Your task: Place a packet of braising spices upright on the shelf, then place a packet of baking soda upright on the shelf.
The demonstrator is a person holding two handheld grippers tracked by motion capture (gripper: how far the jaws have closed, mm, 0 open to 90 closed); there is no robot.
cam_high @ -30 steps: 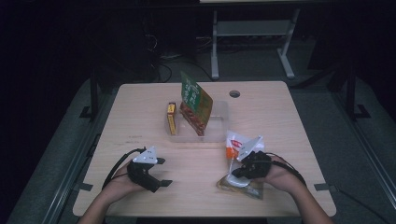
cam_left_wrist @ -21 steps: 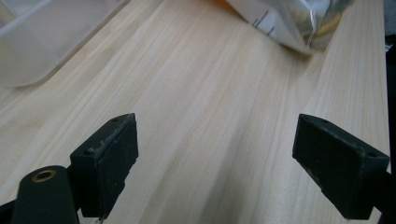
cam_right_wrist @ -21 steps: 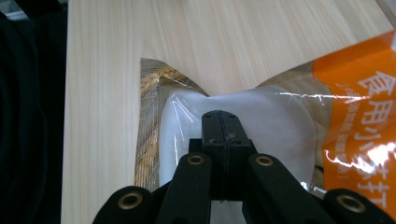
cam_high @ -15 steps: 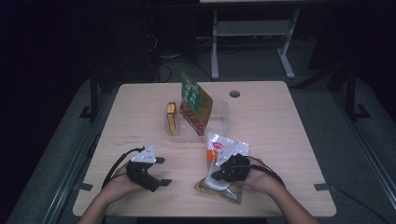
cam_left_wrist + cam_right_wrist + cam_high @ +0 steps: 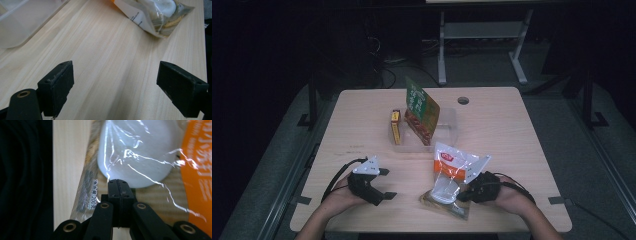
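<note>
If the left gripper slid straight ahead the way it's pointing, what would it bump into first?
Probably the clear snack bag. The left gripper has its jaws open over bare table, and the bag lies ahead, a bit to the right. Depth is hard to judge.

Both grippers [image 5: 379, 187] are black, each with a grey three-cornered plate and a black trailing cable.

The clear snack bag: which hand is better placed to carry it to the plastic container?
Right. The right gripper has its fingers shut on the snack bag, while the left gripper rests open on the table, apart from the bag. The plastic container lies ahead.
</note>
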